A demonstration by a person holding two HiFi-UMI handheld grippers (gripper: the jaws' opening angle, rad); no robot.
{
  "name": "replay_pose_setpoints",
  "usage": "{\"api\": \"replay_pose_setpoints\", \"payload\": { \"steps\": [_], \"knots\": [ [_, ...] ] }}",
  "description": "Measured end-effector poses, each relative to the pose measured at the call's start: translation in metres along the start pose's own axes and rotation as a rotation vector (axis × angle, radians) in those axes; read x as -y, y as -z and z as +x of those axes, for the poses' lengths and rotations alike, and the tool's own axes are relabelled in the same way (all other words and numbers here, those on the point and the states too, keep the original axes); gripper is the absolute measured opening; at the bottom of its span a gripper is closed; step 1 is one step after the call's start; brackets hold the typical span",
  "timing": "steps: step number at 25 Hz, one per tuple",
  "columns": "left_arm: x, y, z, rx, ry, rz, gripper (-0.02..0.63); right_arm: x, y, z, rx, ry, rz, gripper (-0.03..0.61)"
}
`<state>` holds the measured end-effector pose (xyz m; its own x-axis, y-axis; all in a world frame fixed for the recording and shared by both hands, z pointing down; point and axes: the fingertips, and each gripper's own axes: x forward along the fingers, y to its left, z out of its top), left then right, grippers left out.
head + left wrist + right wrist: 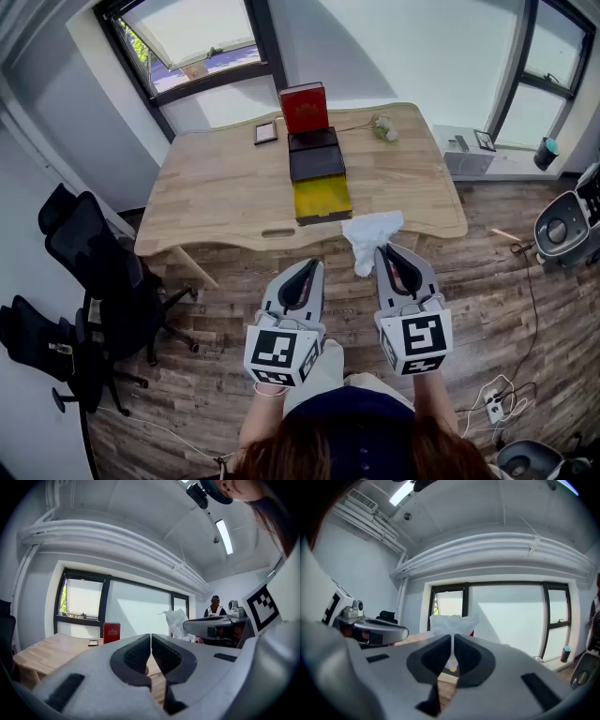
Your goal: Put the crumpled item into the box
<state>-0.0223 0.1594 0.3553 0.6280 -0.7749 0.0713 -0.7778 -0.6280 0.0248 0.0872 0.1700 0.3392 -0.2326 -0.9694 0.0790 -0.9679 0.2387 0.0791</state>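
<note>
The crumpled white sheet-like item hangs at the near edge of the large light wooden table. On the table, close to that same edge and just left of the item, lies the shallow open yellow box, with a black box touching its far side. The right gripper reaches towards the table's near edge with its jaws clamped on the item, while the left gripper, beside it off that edge, has its jaws pressed together on nothing.
</note>
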Motion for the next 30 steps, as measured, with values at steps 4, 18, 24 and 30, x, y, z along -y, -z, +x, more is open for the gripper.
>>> {"api": "replay_pose_setpoints", "payload": {
  "steps": [4, 18, 24, 30],
  "knots": [
    [0.000, 0.001, -0.002, -0.001, 0.001, 0.001, 0.029, -0.001, -0.001, -0.001, 0.008, 0.003, 0.006, 0.035],
    [-0.029, 0.002, 0.011, -0.004, 0.006, -0.010, 0.029, -0.009, -0.004, 0.031, -0.004, 0.020, -0.011, 0.037],
    [-0.049, 0.004, 0.024, -0.009, 0.016, -0.017, 0.029, -0.011, -0.005, 0.054, -0.014, 0.030, -0.015, 0.037],
    [-0.071, 0.004, 0.038, -0.010, 0.026, -0.020, 0.029, -0.012, -0.008, 0.080, -0.020, 0.039, -0.018, 0.037]
  ]
}}
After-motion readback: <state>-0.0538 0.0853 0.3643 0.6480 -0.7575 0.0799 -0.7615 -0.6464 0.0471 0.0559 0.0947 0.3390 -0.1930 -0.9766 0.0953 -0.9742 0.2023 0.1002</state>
